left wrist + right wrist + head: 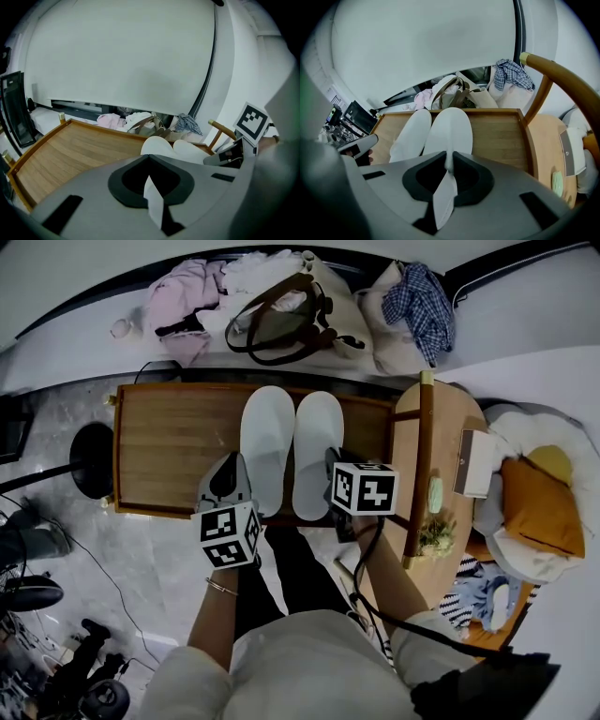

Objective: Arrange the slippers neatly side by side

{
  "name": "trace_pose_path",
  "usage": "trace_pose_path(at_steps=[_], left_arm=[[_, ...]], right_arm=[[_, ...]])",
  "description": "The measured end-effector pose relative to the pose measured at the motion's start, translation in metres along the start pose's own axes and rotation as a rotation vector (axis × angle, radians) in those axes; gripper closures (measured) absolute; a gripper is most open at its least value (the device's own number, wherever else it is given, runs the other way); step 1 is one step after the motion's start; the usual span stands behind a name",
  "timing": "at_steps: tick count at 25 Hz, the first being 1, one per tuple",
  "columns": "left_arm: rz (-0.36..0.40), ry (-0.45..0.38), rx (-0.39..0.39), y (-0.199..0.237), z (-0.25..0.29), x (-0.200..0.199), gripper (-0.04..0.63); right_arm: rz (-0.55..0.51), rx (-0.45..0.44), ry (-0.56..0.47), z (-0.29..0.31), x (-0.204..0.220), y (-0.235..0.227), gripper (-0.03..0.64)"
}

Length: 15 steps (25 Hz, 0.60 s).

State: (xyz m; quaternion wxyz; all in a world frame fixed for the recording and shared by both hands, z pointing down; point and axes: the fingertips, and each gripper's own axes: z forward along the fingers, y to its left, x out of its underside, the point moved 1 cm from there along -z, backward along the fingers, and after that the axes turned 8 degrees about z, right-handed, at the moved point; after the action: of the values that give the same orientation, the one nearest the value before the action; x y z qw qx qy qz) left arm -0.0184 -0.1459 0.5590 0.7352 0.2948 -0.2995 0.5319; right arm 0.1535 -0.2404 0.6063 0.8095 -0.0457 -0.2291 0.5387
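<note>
Head view lets us look down on a big wooden bench with a raised rim. On it two white slippers lie side by side, close together, with their toes pointing away from us and their heels at the near edge. They are the left slipper and the right slipper. Behind the bench we see a brown bag with long handles. It has pink clothes on one side and a blue checked shirt on the other. Off to the right lies an orange cushion. Next come our two tools. Our left gripper is at the heel of the left slipper. In the left gripper view its fingers are closed tight on a thin white edge of that slipper. Our right gripper is at the heel of the right slipper. In the right gripper view its fingers are pinched shut on the white heel edge. Smallest of all, a thin bracelet sits on our left wrist.
</note>
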Motion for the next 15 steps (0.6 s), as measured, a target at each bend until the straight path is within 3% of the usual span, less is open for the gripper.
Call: trace_pose_path(at_steps=[4, 15], left_arm=[[0.007, 0.001, 0.001, 0.0007, -0.0005, -0.0008, 0.590], [0.024, -0.005, 0.007, 0.0047, -0.0069, -0.0059, 0.591]], right_arm=[[0.009, -0.005, -0.009, 0.0001, 0.0003, 0.0000, 0.565], [0.024, 0.000, -0.048, -0.0046, -0.0053, 0.0014, 0.477]])
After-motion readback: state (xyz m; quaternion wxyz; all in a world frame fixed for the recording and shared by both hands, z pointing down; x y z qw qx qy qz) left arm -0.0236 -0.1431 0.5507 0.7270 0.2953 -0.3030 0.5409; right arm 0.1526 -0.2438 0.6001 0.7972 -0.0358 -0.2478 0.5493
